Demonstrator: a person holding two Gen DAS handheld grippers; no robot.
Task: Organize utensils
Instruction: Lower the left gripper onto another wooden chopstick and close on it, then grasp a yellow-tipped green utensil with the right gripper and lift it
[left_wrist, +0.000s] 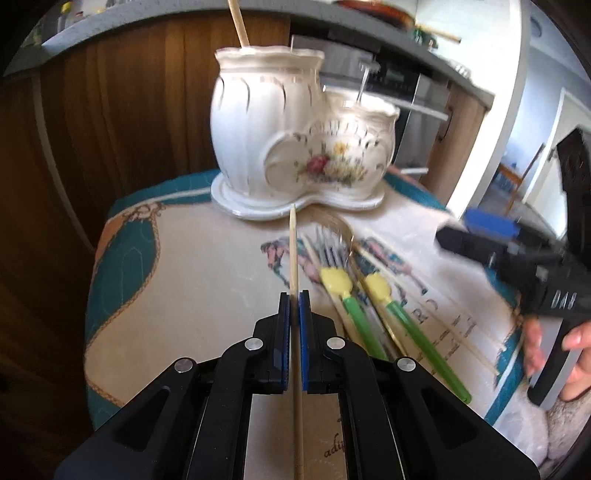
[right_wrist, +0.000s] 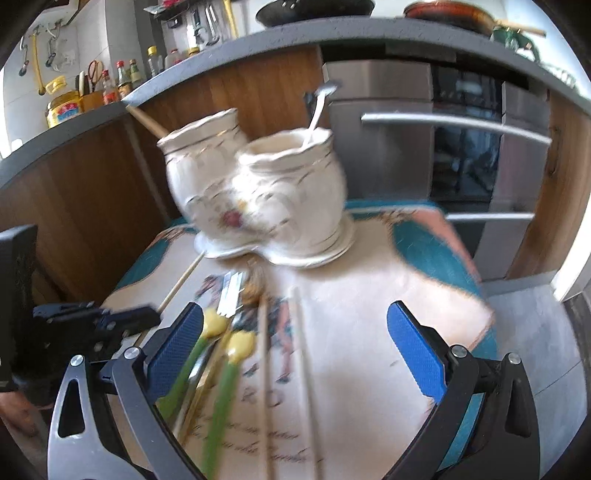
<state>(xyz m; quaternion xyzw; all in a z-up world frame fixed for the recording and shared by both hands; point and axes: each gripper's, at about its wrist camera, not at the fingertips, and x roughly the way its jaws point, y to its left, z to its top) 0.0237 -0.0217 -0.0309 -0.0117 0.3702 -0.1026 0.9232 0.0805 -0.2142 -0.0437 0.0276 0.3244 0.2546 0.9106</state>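
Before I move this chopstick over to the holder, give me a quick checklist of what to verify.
1. Left hand-held gripper shut on the chopstick: ok.
2. Chopstick clear of the pile of forks: ok, it sits to their left.
3. Tall pot of the ceramic holder has room: ok, only one stick stands in it.
4. Right hand-held gripper empty and open: ok.
5. Right hand-held gripper out of the path: ok, it is off to the side.
6. Chopstick tip free of the holder base: cannot tell.

Left tongs (left_wrist: 294, 295) black with blue ribbed pads, silver screws, right tongs (right_wrist: 295, 343) grey-armed, marked "DAS"
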